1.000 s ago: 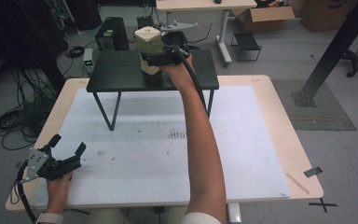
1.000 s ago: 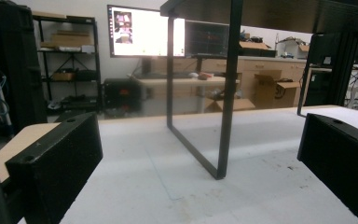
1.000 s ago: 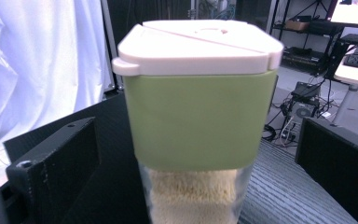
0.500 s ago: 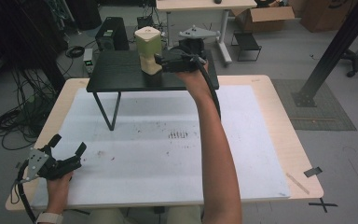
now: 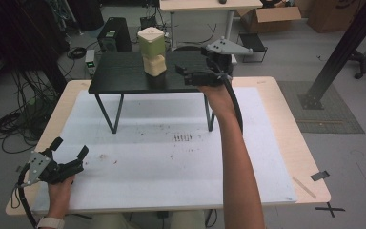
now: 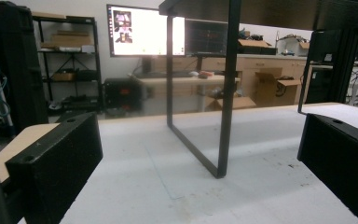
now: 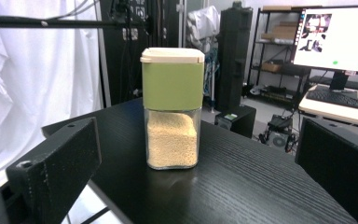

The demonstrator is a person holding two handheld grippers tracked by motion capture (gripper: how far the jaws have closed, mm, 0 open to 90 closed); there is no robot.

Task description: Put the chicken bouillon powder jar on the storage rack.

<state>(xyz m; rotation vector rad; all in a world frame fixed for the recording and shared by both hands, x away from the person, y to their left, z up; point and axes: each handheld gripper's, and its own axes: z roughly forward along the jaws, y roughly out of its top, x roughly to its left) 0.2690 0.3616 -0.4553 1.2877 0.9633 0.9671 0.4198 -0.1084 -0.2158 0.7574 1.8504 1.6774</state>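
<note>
Green-banded jar (image 7: pixel 172 108): one; grippers, two.

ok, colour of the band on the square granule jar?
Olive green band, under a cream lid; clearest in the right gripper view.

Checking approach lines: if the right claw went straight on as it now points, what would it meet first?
Probably the jar: it stands upright on the black shelf, centred ahead of the open right claw, nothing between them. How far off it is remains unclear.
</note>
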